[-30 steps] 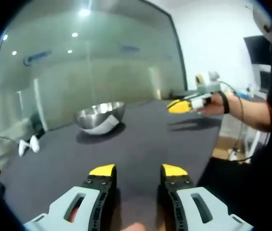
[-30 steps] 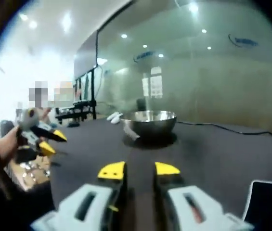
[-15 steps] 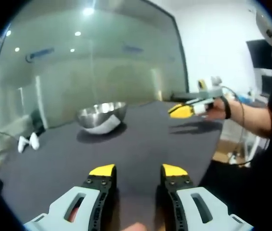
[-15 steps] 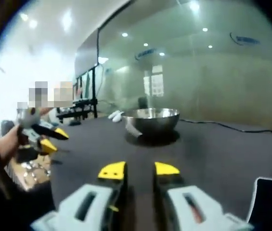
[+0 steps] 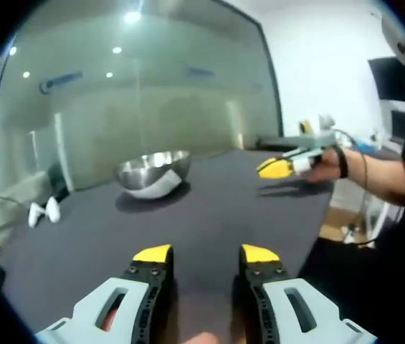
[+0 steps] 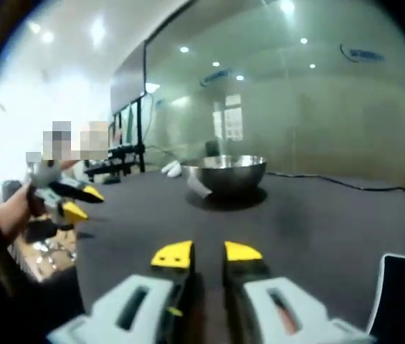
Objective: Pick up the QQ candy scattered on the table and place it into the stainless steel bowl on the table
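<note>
On the dark surface (image 5: pixel 209 208) the stainless steel bowl (image 5: pixel 154 170) stands upright near the far edge, before a glass wall (image 5: pixel 137 93). The left hand-held gripper (image 5: pixel 206 253) hovers low over the surface, its yellow-tipped jaws spread apart and empty. The right hand-held gripper (image 6: pixel 207 252) hangs with jaws parted by a narrow gap, grasping nothing, and faces the bowl (image 6: pixel 224 172). No candy can be made out.

Left gripper (image 5: pixel 206 252) being held low over dark table (image 5: pixel 209 208), yellow-tipped jaws parted, nothing between. Stainless steel bowl (image 5: pixel 154 170) sitting at 11 o'clock, well apart. Right gripper (image 5: pixel 282 167) being held by hand (image 5: pixel 324 162) at 2 o'clock above table edge.
</note>
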### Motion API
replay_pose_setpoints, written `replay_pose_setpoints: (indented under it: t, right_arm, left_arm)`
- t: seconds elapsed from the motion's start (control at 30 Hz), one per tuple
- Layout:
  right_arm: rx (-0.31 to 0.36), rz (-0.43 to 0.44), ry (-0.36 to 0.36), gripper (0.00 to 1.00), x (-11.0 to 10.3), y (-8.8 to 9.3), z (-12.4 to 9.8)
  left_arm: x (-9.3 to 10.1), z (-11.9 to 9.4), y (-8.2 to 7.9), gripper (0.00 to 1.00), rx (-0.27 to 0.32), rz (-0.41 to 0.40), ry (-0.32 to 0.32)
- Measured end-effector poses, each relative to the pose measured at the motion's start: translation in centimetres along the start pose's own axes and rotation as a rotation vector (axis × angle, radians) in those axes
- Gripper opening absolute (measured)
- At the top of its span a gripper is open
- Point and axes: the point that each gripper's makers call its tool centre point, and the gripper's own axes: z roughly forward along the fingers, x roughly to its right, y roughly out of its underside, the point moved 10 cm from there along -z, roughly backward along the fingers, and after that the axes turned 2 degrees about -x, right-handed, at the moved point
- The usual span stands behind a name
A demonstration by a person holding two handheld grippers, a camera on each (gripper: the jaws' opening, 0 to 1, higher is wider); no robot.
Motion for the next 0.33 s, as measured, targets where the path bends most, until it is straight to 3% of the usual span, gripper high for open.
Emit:
replay_pose_setpoints:
  t: [0.33]
  right_arm:
    - [0.004, 0.005, -0.001, 0.16, -0.11, -0.18, -0.1]
  left_arm:
    - [-0.15, 0.01, 0.06, 0.38, -0.001, 0.001, 0.0]
